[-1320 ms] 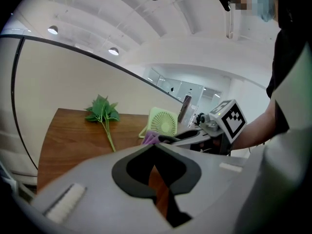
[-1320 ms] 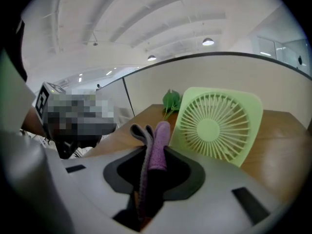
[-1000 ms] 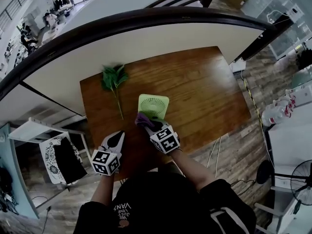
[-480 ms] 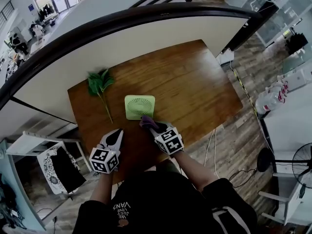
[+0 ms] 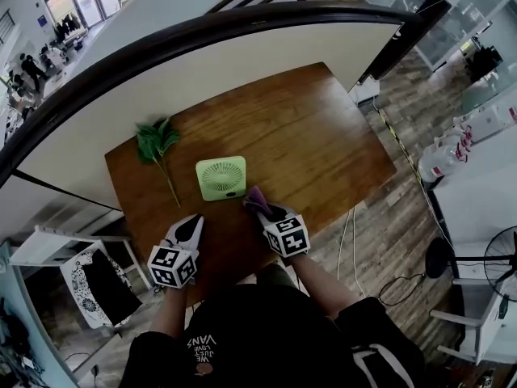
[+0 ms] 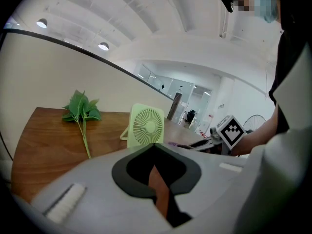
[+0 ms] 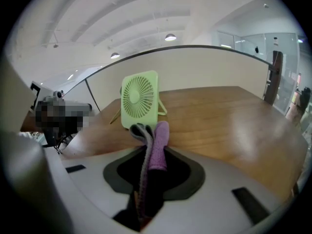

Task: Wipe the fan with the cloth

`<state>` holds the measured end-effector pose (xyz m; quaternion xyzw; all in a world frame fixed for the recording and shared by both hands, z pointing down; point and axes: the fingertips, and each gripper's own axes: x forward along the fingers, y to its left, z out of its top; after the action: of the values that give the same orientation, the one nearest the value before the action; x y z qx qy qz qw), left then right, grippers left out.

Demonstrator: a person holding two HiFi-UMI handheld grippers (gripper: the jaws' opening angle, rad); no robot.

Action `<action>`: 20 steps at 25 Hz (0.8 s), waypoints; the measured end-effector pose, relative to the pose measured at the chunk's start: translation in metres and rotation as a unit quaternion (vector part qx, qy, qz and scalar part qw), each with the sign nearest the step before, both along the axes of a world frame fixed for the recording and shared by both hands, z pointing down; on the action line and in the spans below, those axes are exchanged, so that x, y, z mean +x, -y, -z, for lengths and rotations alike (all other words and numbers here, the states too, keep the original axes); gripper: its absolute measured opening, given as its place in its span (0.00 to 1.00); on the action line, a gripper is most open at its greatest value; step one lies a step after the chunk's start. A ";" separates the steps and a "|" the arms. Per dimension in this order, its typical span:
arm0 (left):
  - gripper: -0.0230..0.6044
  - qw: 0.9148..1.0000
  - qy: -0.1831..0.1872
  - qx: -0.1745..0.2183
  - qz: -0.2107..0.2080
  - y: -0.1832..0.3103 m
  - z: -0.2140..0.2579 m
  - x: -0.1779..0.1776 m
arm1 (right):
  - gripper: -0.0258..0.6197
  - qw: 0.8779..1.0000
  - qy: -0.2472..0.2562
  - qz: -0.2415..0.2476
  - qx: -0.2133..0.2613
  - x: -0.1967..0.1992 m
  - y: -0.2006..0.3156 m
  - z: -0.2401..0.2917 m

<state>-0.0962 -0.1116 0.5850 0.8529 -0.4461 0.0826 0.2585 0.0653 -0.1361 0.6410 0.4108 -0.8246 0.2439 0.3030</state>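
Head view: a green desk fan [image 5: 221, 178] is seen on the wooden tabletop [image 5: 323, 128], with a leafy sprig [image 5: 155, 144] to its left. Only in the gripper views is the fan shown upright on its stand. A purple-and-grey cloth [image 7: 156, 140] is shown clenched in the right gripper [image 5: 258, 206], near the fan. The left gripper [image 5: 192, 223] is shown closed, with nothing held.

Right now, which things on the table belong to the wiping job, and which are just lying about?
For the job:
- fan, upright on the table
- purple cloth, clamped in the right gripper

Lying about:
- green leafy sprig, flat on the table, apart from the fan
- left gripper, shut, holding nothing
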 end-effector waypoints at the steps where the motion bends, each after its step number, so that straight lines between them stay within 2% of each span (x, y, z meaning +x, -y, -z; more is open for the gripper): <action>1: 0.06 1.000 0.000 0.000 -0.001 0.000 0.000 0.000 | 0.20 1.000 0.006 -0.007 0.001 0.001 -0.001 0.003; 6: 0.06 1.000 -0.003 0.002 -0.008 -0.003 0.003 0.000 | 0.20 0.997 0.054 -0.041 0.020 -0.010 -0.007 0.031; 12: 0.06 0.999 -0.005 0.016 -0.029 -0.005 0.014 0.000 | 0.20 0.988 0.128 -0.073 0.056 -0.029 -0.019 0.077; 20: 0.05 0.997 -0.013 0.046 -0.056 -0.016 0.045 -0.002 | 0.20 0.974 0.164 -0.110 0.114 -0.028 -0.040 0.130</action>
<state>-0.0985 -0.0954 0.5396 0.8885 -0.3975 0.0651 0.2197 0.0369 -0.0960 0.5114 0.4854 -0.8349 0.2446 0.0863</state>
